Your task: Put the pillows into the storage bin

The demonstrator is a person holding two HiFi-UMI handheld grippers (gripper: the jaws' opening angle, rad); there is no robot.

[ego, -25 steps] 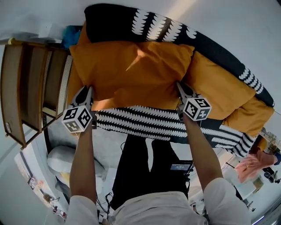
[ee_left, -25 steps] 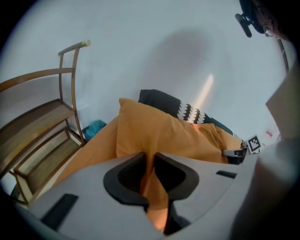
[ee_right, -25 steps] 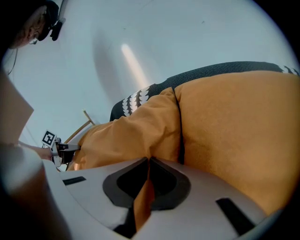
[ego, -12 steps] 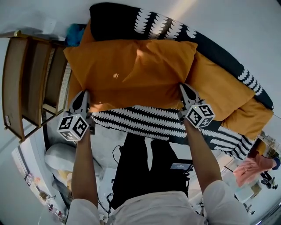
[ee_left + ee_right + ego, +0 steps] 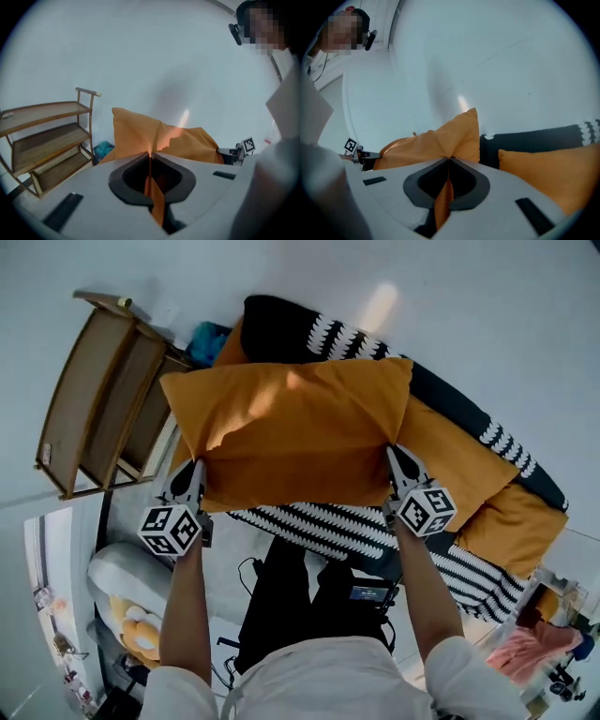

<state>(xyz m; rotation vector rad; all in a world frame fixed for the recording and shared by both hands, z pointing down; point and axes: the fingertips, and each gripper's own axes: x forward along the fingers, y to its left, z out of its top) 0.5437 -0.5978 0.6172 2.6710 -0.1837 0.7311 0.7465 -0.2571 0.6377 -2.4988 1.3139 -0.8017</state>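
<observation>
I have the orange pillow (image 5: pixel 291 432) lifted clear above the striped bedding (image 5: pixel 319 526), so this is the carry. Next I must find the bin, which no view shows. Both arms reach forward, with the left gripper (image 5: pixel 195 467) and right gripper (image 5: pixel 394 456) clamped on its lower corners.

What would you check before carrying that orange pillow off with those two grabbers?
1. Left gripper jaws shut on a corner of the orange pillow: ok.
2. Right gripper jaws shut on the other near corner: ok.
3. Pillow stretched evenly between both grippers: ok.
4. Wooden shelf apart from the pillow's left edge: ok.
5. Storage bin located: cannot tell; no view plainly shows one.
</observation>
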